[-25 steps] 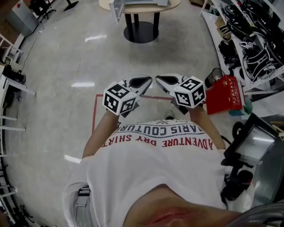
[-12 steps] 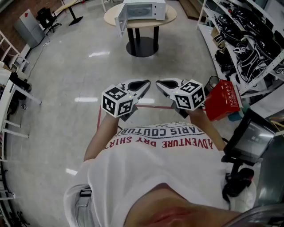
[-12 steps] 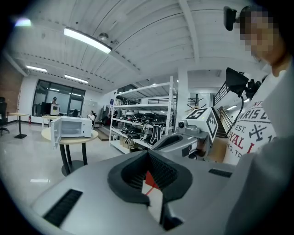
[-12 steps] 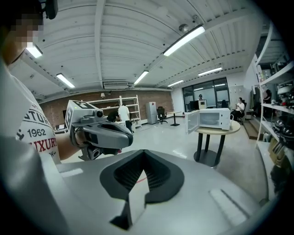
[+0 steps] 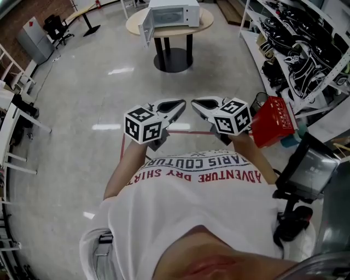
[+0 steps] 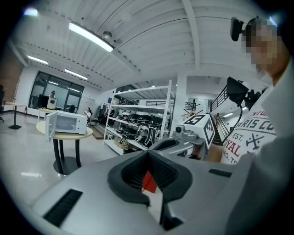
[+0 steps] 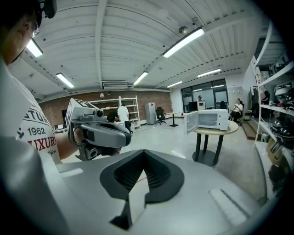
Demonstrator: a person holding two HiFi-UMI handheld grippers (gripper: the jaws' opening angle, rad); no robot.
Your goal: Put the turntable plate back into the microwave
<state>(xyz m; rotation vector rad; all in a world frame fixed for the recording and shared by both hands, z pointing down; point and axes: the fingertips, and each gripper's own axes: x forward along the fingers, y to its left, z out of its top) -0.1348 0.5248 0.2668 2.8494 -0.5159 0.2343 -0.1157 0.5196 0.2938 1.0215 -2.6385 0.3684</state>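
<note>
Head view: the left gripper (image 5: 176,104) and right gripper (image 5: 200,103) sit side by side at the person's chest, with bare floor (image 5: 82,82) wide open ahead. The microwave (image 5: 172,12), its door swung open, stands on a round table (image 5: 133,24) at the far edge. Shelves (image 5: 306,49) and a red box (image 5: 273,120) crowd the right.

Left gripper view: jaws pressed together, nothing between.

Right gripper view: likewise, pressed together and empty.

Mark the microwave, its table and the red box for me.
microwave (image 5: 170,16), head view, its open front.
table (image 5: 204,23), head view, bare tabletop right of the microwave.
red box (image 5: 274,121), head view, middle of its top face.
</note>
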